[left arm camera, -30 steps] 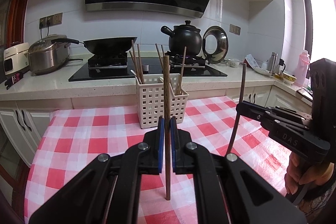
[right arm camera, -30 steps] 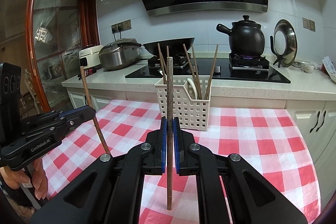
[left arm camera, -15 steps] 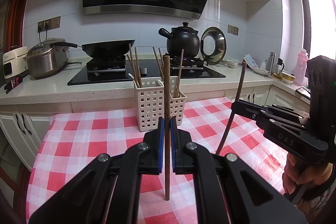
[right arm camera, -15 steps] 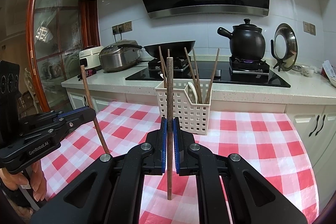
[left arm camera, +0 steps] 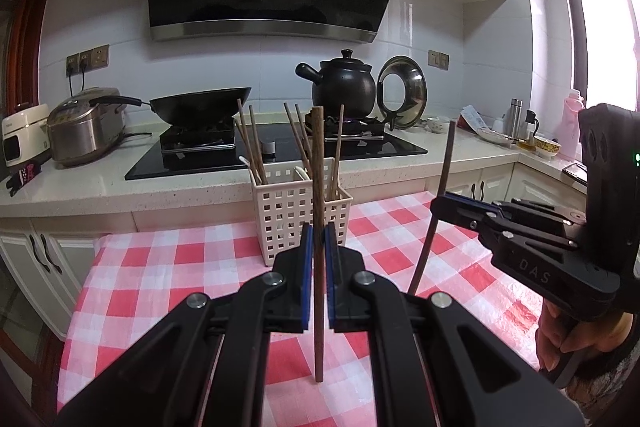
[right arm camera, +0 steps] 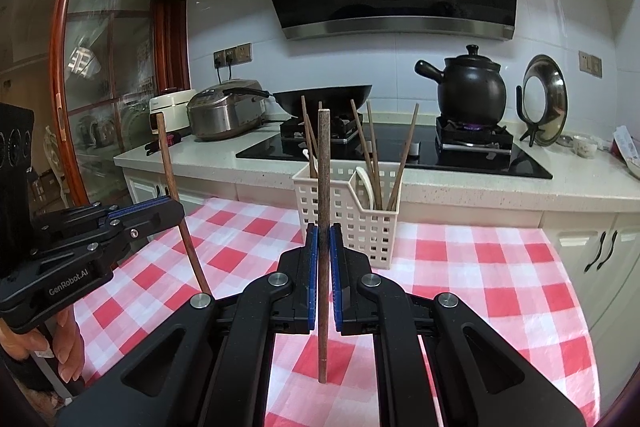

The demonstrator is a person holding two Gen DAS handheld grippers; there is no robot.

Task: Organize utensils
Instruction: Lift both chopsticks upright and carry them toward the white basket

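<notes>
My left gripper (left arm camera: 316,231) is shut on a brown wooden chopstick (left arm camera: 318,327) held upright above the checked cloth. My right gripper (right arm camera: 323,231) is shut on a second, darker chopstick (right arm camera: 323,339), also upright. Each gripper shows in the other's view: the right one (left arm camera: 438,201) at the right edge with its chopstick (left arm camera: 436,211), the left one (right arm camera: 176,205) at the left edge with its chopstick (right arm camera: 170,163). Ahead of both stands a white perforated basket (left arm camera: 292,211) (right arm camera: 360,231) with several chopsticks leaning in it and a white spoon (right arm camera: 366,187).
A red-and-white checked cloth (left arm camera: 160,267) covers the table. Behind it runs a counter (left arm camera: 80,195) with a black hob (left arm camera: 280,147), a wok (left arm camera: 200,105), a black clay pot (left arm camera: 344,83), a rice cooker (left arm camera: 84,127) and a steel lid (left arm camera: 402,91). A hand (left arm camera: 560,339) holds the right gripper.
Both views show the basket and counter slightly smaller and lower in frame, as though the grippers eased back a touch. Both chopsticks stay clamped and upright.
</notes>
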